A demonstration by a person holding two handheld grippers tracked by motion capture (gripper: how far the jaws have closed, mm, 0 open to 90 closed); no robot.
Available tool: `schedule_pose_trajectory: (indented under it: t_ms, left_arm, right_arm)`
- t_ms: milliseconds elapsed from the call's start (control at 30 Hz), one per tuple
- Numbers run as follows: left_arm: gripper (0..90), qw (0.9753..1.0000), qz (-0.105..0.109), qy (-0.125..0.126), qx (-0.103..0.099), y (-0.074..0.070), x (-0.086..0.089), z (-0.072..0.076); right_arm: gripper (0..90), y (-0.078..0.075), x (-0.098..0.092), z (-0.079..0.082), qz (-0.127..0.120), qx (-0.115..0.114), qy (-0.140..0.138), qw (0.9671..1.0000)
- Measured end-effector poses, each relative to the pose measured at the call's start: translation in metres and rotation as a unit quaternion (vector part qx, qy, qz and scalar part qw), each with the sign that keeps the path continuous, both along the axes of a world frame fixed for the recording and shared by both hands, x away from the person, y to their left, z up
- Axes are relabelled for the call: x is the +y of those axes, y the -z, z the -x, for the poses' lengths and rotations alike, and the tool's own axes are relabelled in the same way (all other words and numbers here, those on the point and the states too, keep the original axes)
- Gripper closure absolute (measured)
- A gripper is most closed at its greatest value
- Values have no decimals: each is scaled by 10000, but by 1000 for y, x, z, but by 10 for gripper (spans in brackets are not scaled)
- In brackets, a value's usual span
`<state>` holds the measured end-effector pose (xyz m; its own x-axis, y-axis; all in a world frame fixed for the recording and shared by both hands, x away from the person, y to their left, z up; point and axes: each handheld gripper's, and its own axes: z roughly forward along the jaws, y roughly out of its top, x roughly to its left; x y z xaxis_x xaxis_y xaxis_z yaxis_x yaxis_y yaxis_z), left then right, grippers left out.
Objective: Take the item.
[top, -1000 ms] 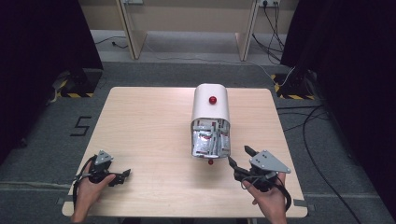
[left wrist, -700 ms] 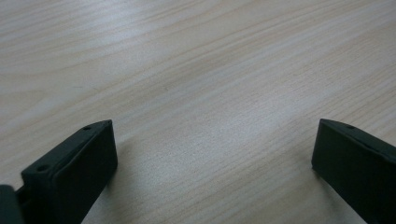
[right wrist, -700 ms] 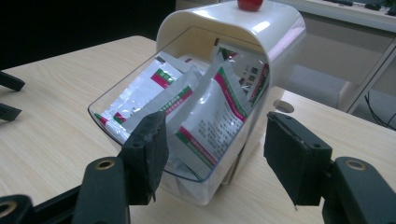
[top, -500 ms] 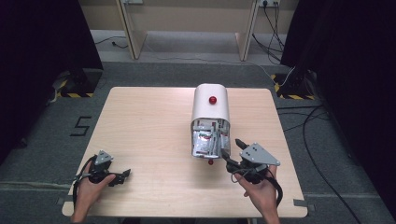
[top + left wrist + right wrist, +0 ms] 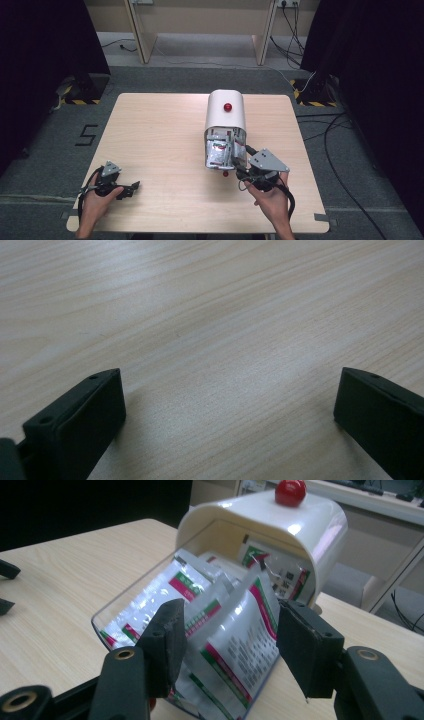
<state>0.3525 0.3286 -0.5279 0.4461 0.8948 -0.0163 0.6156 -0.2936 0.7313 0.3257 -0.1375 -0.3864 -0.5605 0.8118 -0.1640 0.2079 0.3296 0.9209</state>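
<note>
You've got a light wood-grain desk (image 5: 160, 140), square-ish with rounded corners, sitting on grey carpet with a "5" (image 5: 88, 135) marked on the floor off to its left. Dark curtains hang down both sides of the room, hazard-striped tape sits at their feet, cables (image 5: 325, 125) run across the floor on the right, and pale wooden furniture legs stand at the back.

Mid-desk is a white dispenser box (image 5: 225, 112) with a rounded, glossy plastic hood and a red knob (image 5: 228, 106) on top. Its front is a clear tray (image 5: 107, 611), and it's stuffed with shiny foil sachets (image 5: 218, 152) printed white with green and red bands, crinkly and overlapping, some leaning out toward you. There's a small red thing on the desk just under the tray's front edge; I can't tell what it is.

Your right gripper (image 5: 243, 161) is up against the box's open front, right side, with the grey three-cornered plate on top. In the right gripper view its black fingers (image 5: 165, 635) are spread apart on either side of the front sachets, not visibly pinching anything.

Your left gripper (image 5: 131, 187) rests near the desk's front-left corner, well apart from the box. Its blocky matte fingers (image 5: 80, 425) are wide apart over bare wood.
</note>
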Motion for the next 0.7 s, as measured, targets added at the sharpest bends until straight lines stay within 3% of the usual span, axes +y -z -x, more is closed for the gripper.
schedule_pose_trajectory:
  t_ms: [100, 267, 433, 700]
  left_arm:
    - [0, 10000, 0, -1, 0, 0, 0, 0]
    - [0, 10000, -1, 1, 0, 0, 0, 0]
    - [0, 10000, -1, 1, 1, 0, 0, 0]
    - [0, 10000, 5, -4, -2, 0, 0, 0]
  right_arm:
    - [460, -1, 4, -1, 5, -33, -17, 10000]
    - [486, 4, 8, -7, 216, 2, 78, 9997]
    - [522, 3, -1, -9, 151, 10, 207, 9997]
    - [641, 13, -1, -16, 474, -31, 170, 9987]
